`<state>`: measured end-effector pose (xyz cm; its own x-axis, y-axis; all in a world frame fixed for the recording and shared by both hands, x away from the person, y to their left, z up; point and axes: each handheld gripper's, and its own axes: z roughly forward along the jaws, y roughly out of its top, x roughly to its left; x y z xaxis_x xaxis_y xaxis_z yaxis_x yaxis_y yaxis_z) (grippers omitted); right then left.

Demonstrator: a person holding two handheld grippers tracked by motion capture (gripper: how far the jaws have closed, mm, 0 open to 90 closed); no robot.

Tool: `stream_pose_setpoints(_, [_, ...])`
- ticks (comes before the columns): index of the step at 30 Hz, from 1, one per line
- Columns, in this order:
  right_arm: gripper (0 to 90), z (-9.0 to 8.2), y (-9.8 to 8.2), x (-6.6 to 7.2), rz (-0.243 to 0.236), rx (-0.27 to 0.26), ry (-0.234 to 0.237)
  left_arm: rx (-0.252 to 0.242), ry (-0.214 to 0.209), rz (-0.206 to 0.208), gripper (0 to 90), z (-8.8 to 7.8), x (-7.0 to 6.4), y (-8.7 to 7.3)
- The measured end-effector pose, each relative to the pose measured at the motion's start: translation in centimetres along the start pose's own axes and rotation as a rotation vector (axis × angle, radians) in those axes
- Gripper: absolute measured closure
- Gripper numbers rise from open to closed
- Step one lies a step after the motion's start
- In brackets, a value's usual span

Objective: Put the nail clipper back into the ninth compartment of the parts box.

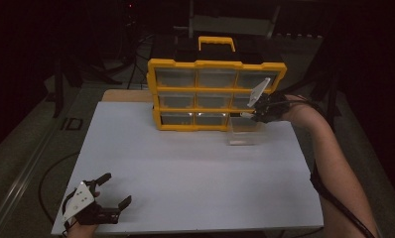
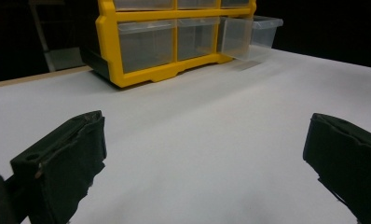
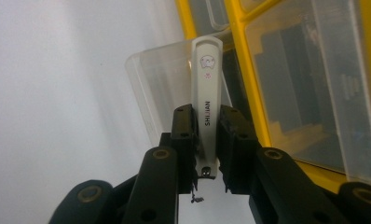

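Jaws of your left gripper (image 1: 111, 191) stand wide open with nothing between them; it rests at the near left corner of the white table (image 1: 185, 168), and in the left gripper view its two black pads (image 2: 67, 158) frame only bare table surface. Going to the right, you see the yellow drawer organizer (image 1: 216, 94) standing upright at the far side of the table, with a yellow handle (image 1: 216, 42) on top and three rows of clear drawers. At its bottom right, one clear drawer (image 1: 245, 131) is pulled out toward you, and it is well apart from your left gripper. Further right, your right gripper (image 1: 245, 115) is at this open drawer, beside the right end of the organizer. Its jaws are closed on a slim white tool (image 3: 207, 107) with the printed word SHIJIAN; it looks like a small utility knife or a nail clipper case, but you cannot tell exactly which. In the right gripper view the free end of this white tool points over the rim of the open drawer (image 3: 160, 84).
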<state>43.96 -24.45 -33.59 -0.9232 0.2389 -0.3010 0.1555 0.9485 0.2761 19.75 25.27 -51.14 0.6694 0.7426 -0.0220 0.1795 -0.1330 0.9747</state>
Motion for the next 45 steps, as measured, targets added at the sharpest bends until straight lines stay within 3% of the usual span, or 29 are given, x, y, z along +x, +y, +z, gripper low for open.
stream_pose_setpoints(15, [77.5,2.7,-0.5,-0.8,-0.016,-0.012,0.009,0.005,0.001,0.001,0.5,0.1,0.0,0.0])
stream_pose_setpoints(23, [77.4,4.5,-0.8,-0.6,-0.020,0.011,0.052,0.008,0.001,-0.001,0.5,0.1,0.0,-0.1])
stream_pose_setpoints(31, [76.6,5.2,-1.1,-0.8,-0.002,0.016,0.060,0.011,0.000,0.001,0.5,0.1,0.0,-0.1])
stream_pose_setpoints(35, [59.3,4.9,-1.2,-0.8,0.032,-0.016,0.065,0.014,-0.001,0.005,0.5,0.1,0.0,-0.1])
stream_pose_setpoints(45, [41.2,3.9,-0.5,-0.4,0.079,-0.001,0.078,0.011,-0.001,0.006,0.5,0.1,0.0,0.0])
